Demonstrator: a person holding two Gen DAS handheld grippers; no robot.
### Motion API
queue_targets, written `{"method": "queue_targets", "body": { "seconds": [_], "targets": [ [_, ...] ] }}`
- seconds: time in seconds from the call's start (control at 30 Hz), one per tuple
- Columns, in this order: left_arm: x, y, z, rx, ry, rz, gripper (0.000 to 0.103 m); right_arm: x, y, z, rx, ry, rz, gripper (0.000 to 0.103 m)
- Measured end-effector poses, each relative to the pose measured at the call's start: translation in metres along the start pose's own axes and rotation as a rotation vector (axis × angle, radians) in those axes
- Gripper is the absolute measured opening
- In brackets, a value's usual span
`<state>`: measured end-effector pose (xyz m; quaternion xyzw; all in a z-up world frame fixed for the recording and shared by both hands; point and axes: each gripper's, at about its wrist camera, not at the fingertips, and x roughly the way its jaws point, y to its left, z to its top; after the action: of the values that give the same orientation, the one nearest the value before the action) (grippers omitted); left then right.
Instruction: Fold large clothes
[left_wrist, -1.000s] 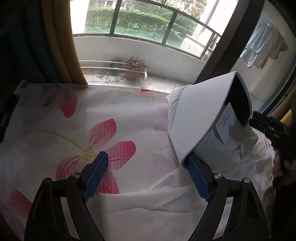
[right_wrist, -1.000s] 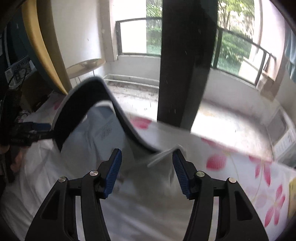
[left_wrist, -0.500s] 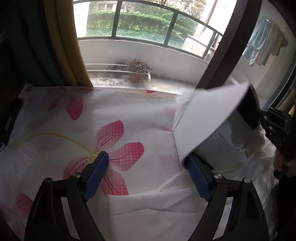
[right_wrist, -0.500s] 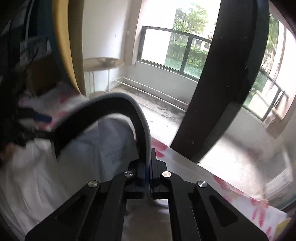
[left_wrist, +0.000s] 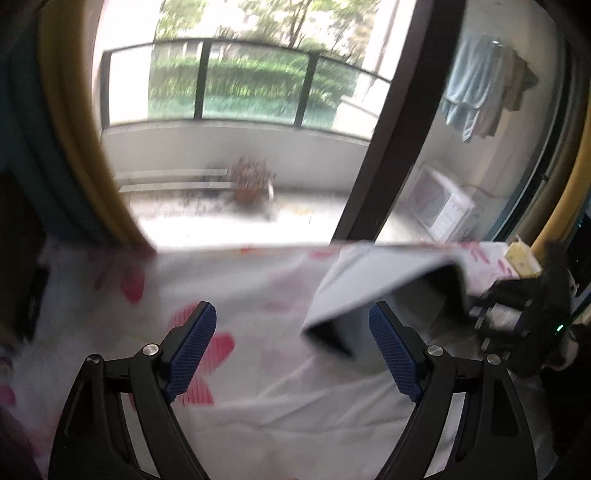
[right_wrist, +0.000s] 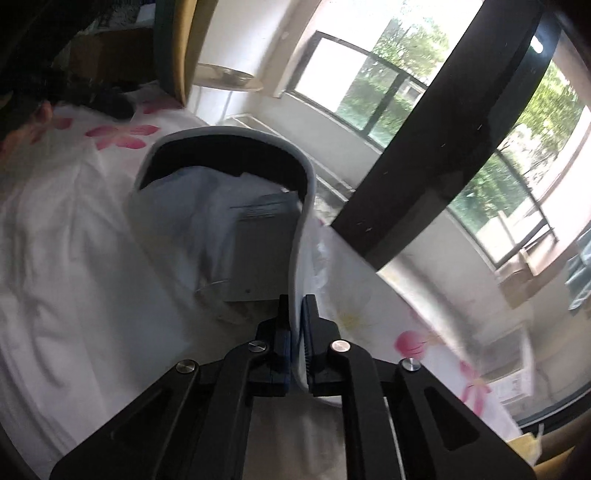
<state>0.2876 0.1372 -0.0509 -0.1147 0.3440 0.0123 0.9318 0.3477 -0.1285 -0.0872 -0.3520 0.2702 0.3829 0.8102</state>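
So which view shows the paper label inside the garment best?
The right wrist view: the label lies in plain sight inside the garment. The left wrist view shows only the garment's blurred outside, no label.

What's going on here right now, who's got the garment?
The right gripper has the white garment by its collar edge, which sits between its jaws as they ease open slightly; the collar arches up off the floral sheet. The left gripper is open and holds nothing, hovering over the sheet beside the raised collar. No fold is made yet.
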Motion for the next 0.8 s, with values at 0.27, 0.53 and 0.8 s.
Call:
{"method": "queue_targets", "body": {
  "seconds": [0.27,0.53,0.8],
  "targets": [
    [0.057,-0.03,0.032,0.026,0.085,-0.089,0.087,0.009,-0.002,-0.014,0.057,0.045,0.114,0.053],
    [0.099,-0.046,0.003,0.103,0.249,-0.098,0.087,0.003,-0.03,-0.019,0.137,0.05,0.181,0.06],
    [0.098,-0.043,-0.022,0.173,0.286,-0.075,0.087,-0.03,-0.081,-0.029,0.334,-0.033,0.204,0.066]
  ]
}}
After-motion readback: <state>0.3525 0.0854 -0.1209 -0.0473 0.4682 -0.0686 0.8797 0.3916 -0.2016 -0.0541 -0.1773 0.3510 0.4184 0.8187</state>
